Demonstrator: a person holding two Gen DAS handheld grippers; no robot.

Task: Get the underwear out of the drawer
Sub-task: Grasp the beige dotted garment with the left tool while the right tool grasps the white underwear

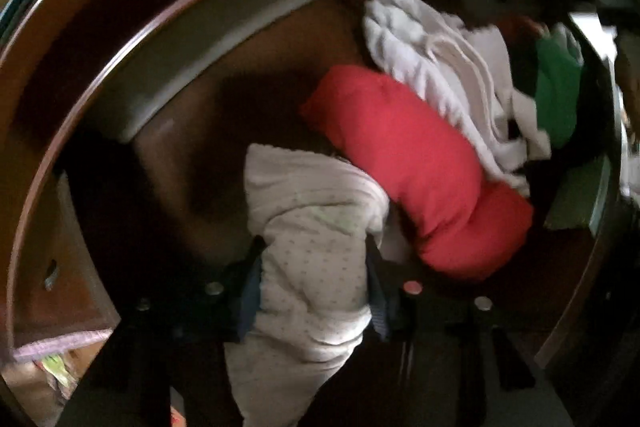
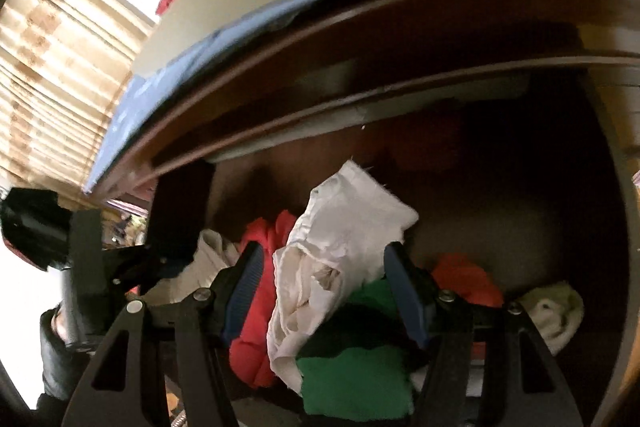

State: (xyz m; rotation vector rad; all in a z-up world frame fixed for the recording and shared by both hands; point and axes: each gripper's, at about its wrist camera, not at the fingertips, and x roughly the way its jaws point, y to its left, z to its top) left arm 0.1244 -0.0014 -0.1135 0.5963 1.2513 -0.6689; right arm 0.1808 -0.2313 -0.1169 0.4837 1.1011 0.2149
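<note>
The left gripper (image 1: pixel 314 279) is being pointed steeply down into the open drawer (image 1: pixel 172 83), and its jaws are clamped on a white dotted underwear piece (image 1: pixel 316 227). The cloth is being pinched between the two blue pads (image 1: pixel 250 291), with one bunch standing out beyond the fingertips and another part hanging back below the jaws. Just beyond the tips and to their right, a red garment (image 1: pixel 404 163) is lying on the drawer floor, touching the held piece. Farther out past it, a crumpled white cloth (image 1: pixel 436 75) is resting partly over the red one, and a green garment (image 1: pixel 556 95) is seen at the far right.

The right gripper (image 2: pixel 324 287) is being held over the same pile with its jaws standing apart. A crumpled white garment (image 2: pixel 320 267) is lying between the open fingers, but whether the pads (image 2: pixel 248 279) are touching it cannot be told. The green cloth (image 2: pixel 352 383) is lying under the jaws, nearer to the camera.
</note>
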